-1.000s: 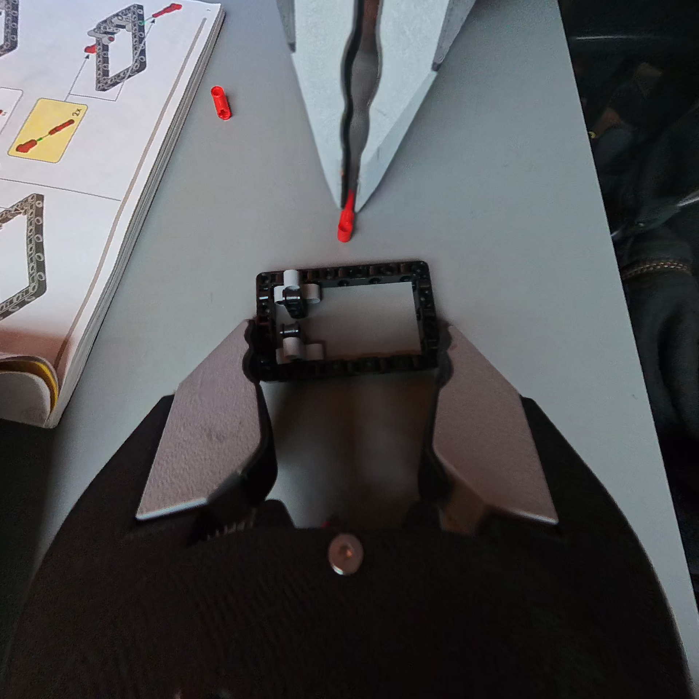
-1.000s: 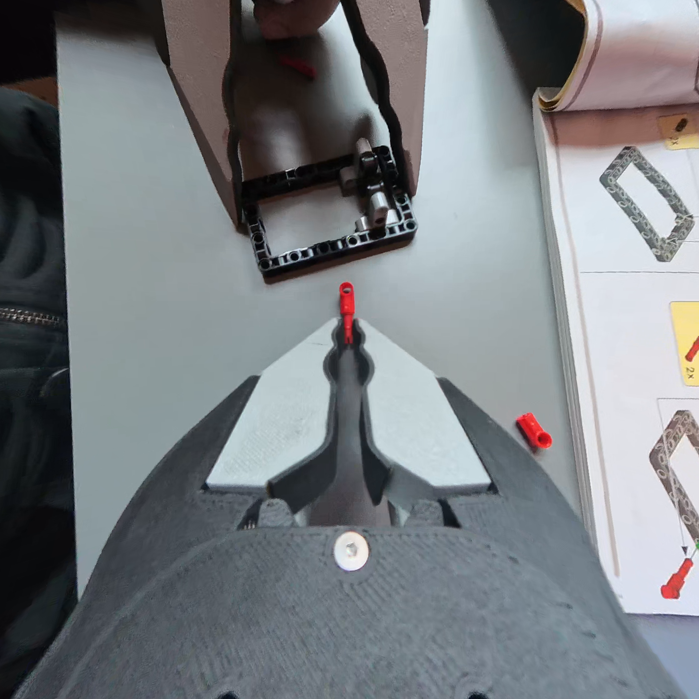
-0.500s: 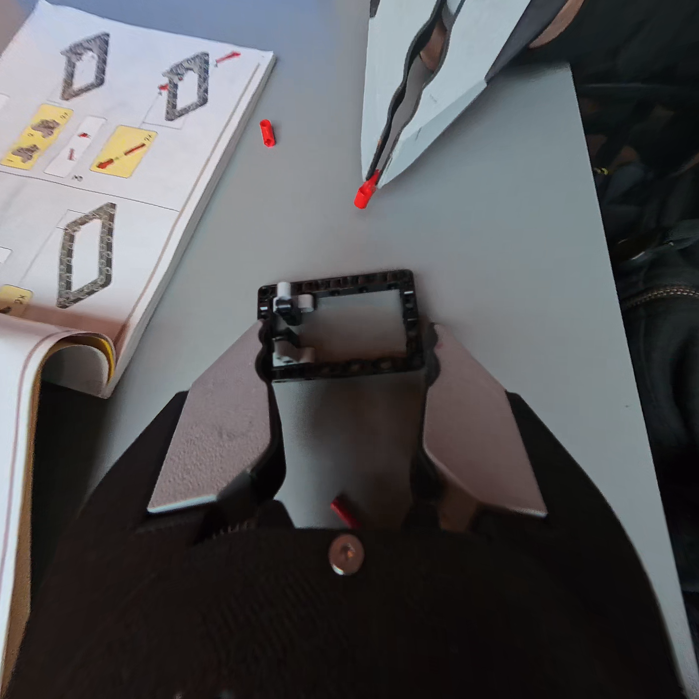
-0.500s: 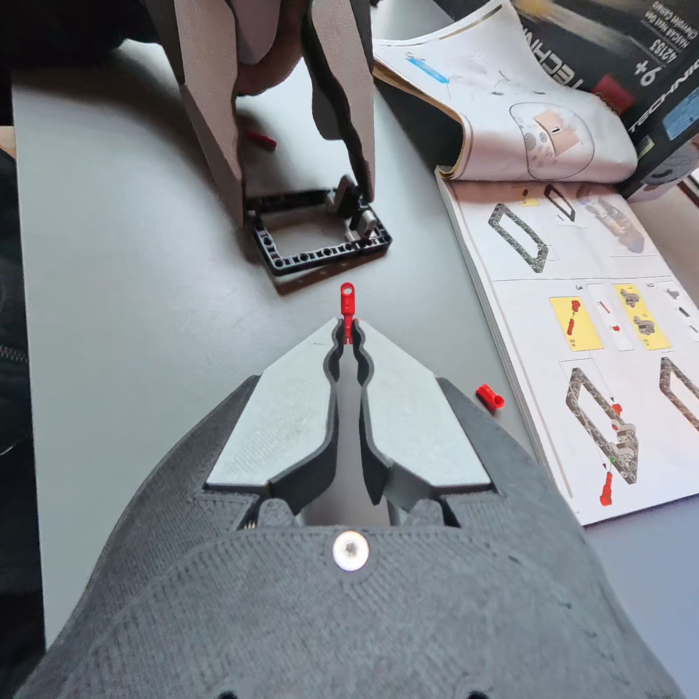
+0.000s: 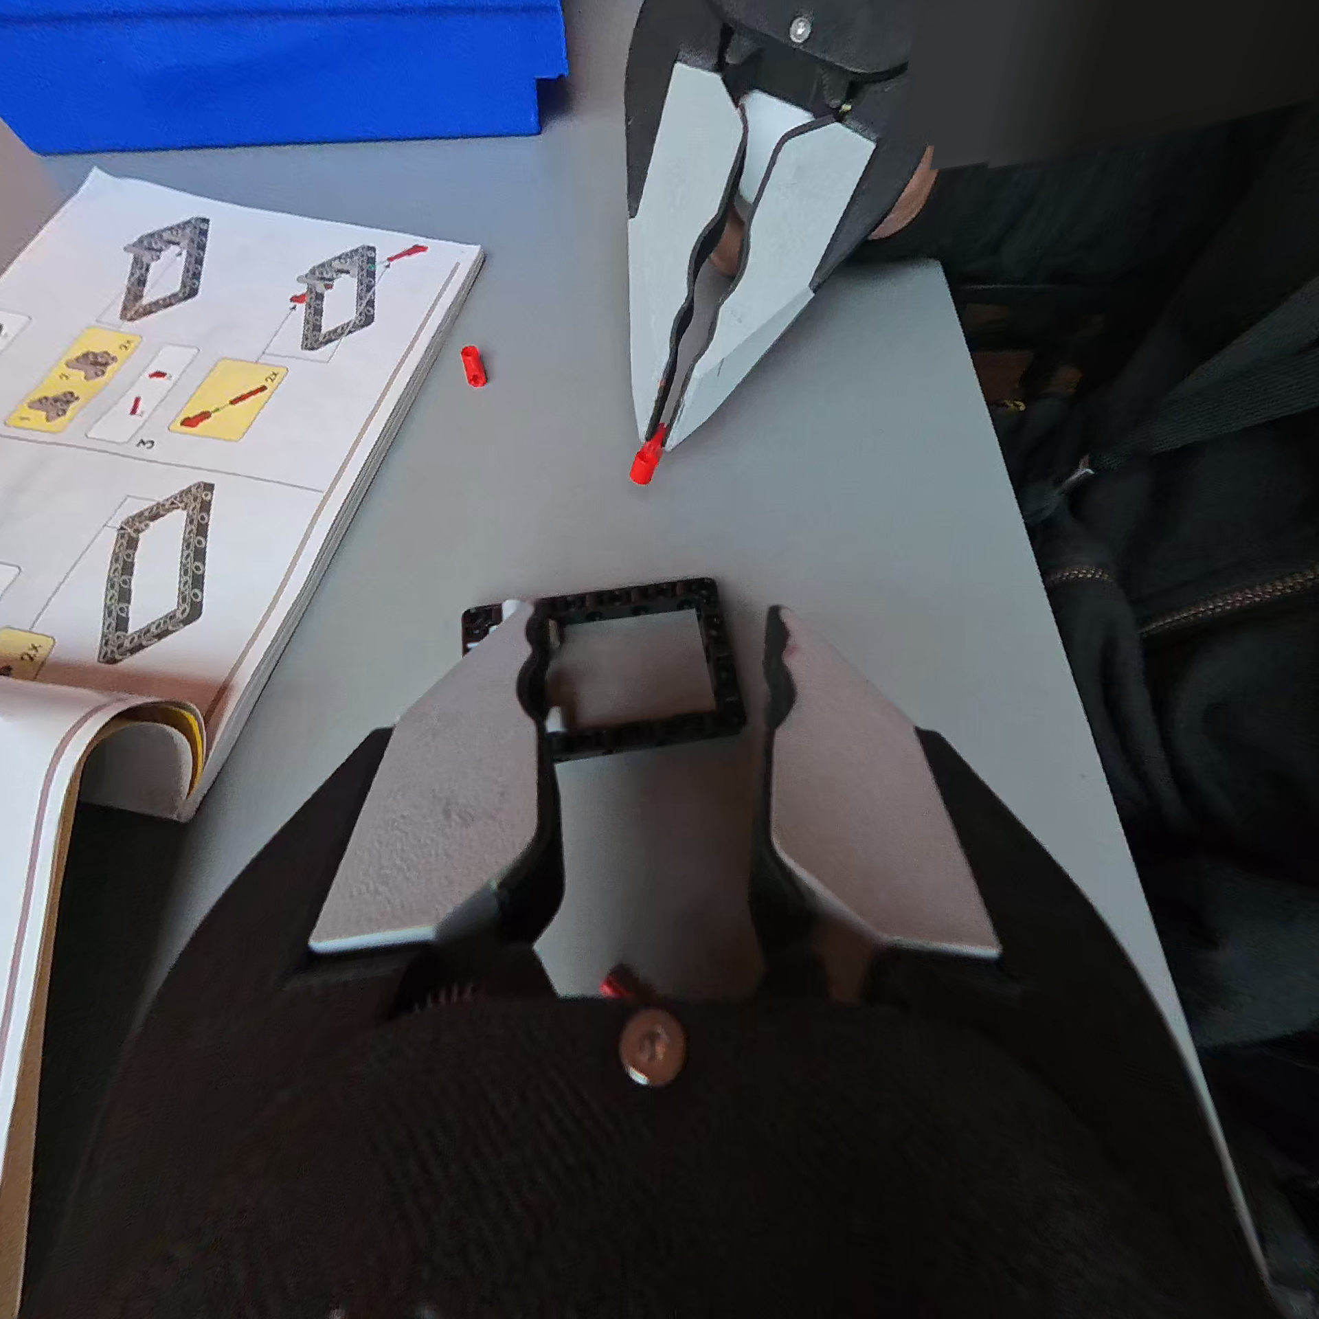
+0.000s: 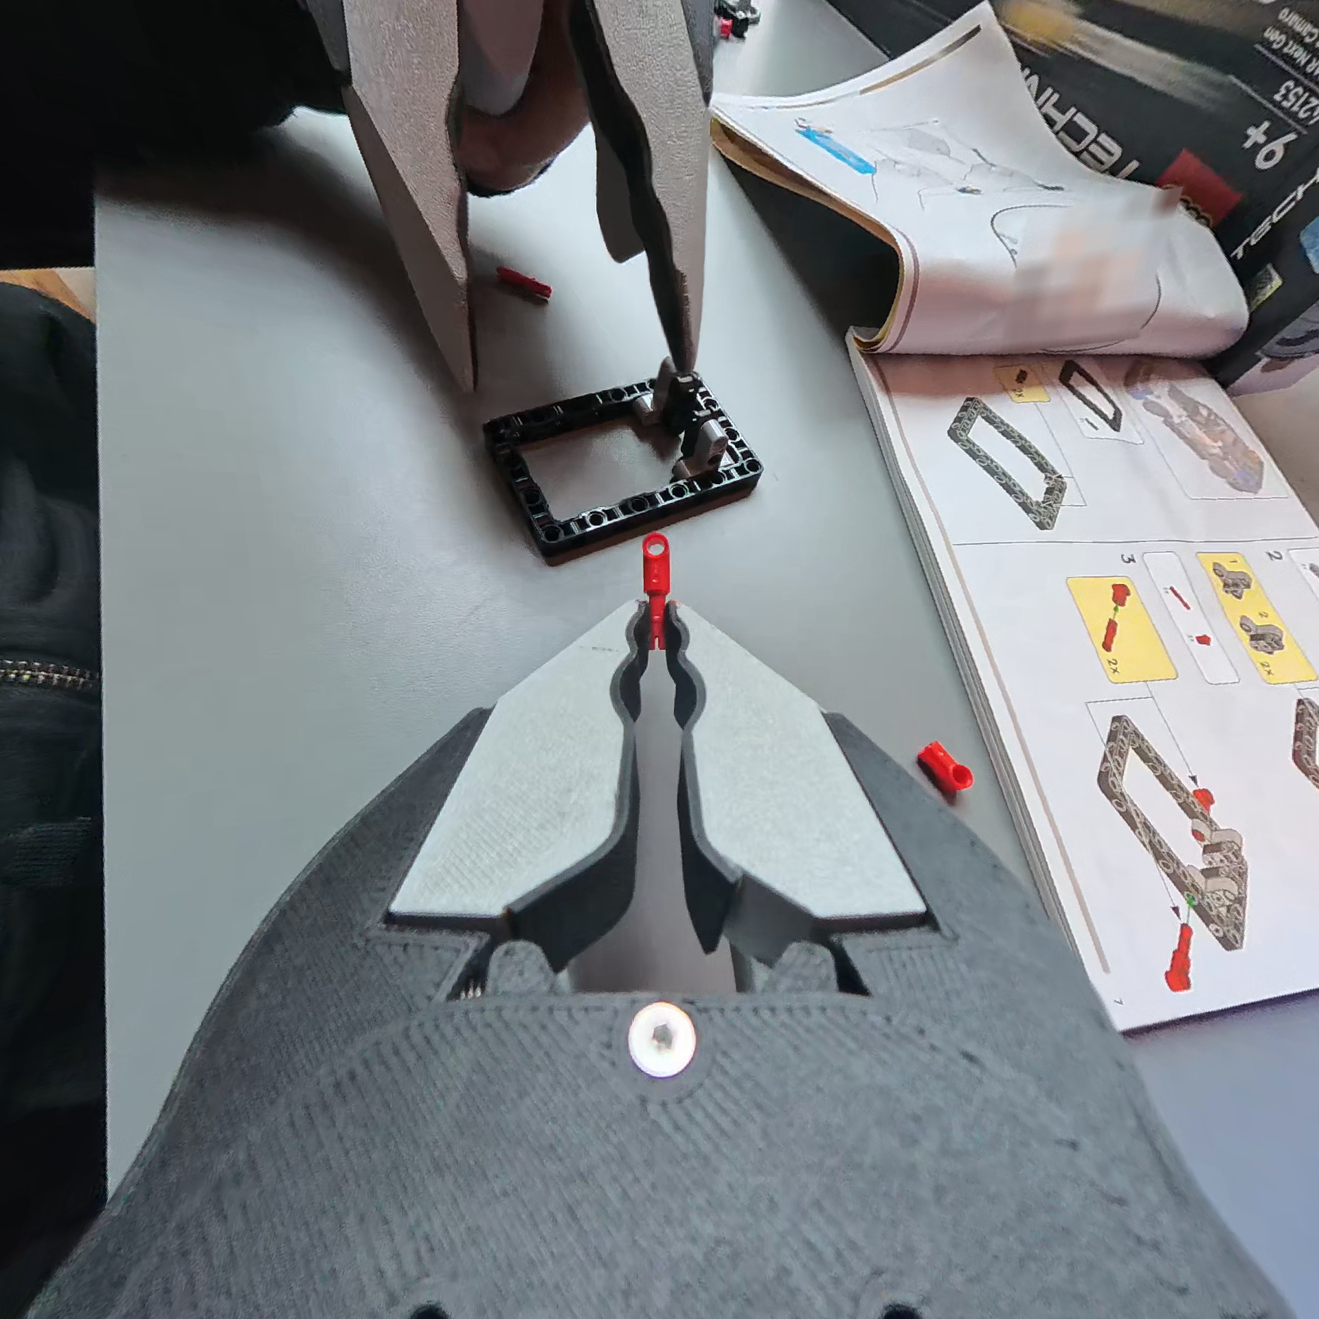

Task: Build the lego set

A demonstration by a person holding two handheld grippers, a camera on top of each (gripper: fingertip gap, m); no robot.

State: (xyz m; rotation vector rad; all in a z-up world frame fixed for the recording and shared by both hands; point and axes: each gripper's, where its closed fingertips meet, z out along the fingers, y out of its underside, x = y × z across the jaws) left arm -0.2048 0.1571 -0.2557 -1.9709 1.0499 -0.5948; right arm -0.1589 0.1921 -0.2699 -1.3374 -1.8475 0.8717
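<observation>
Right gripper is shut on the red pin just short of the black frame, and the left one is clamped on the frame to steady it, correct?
Not quite. The right gripper is shut on the red pin just short of the black frame, but the left gripper isn't clamped on it: the left wrist view shows its jaws open above the frame, which lies on the table.

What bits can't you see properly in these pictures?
- Left wrist view: the black frame's left end with its grey connectors is hidden behind the left gripper's finger.
- Left wrist view: a red piece near the gripper's base is blurred and half hidden.
- Right wrist view: the box is blurred and cut off.
</observation>
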